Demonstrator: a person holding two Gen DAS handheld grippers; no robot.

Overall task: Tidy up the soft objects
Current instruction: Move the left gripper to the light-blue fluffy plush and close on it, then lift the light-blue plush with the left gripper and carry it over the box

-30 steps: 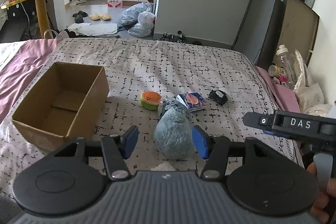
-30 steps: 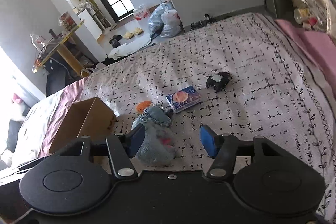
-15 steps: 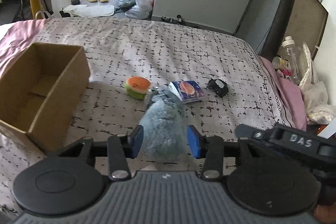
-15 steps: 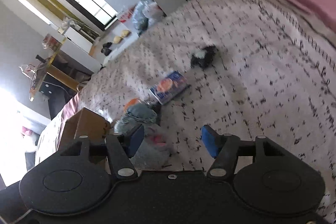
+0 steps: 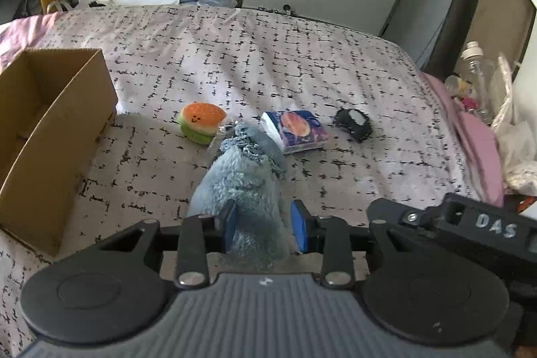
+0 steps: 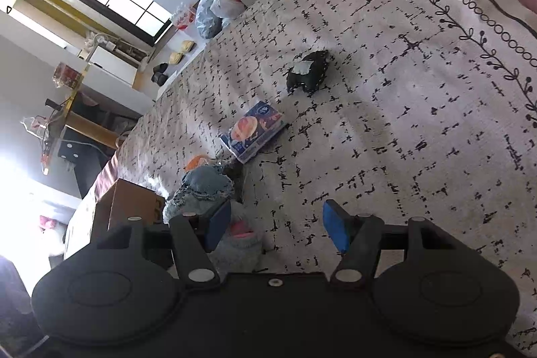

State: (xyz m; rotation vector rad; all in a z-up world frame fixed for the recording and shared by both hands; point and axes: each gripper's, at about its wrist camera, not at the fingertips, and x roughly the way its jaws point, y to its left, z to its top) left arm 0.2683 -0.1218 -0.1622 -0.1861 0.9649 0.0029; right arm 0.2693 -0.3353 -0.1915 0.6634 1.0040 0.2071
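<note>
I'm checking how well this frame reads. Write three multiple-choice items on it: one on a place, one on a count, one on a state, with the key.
1. Where does the cardboard box stand?
A. left of the burger plush
B. right of the black plush
C. on the floor

2. How many soft items lie on the bed beyond the blue plush?
A. one
B. three
C. five

3. How is the left hand-held gripper?
A. wide open
B. shut on the blue plush
C. holding the tissue pack

Key: 1 A, the box sits at the left edge of the bed. 2 B, burger, tissue pack, black plush. 3 B, both pads press its fur.
</note>
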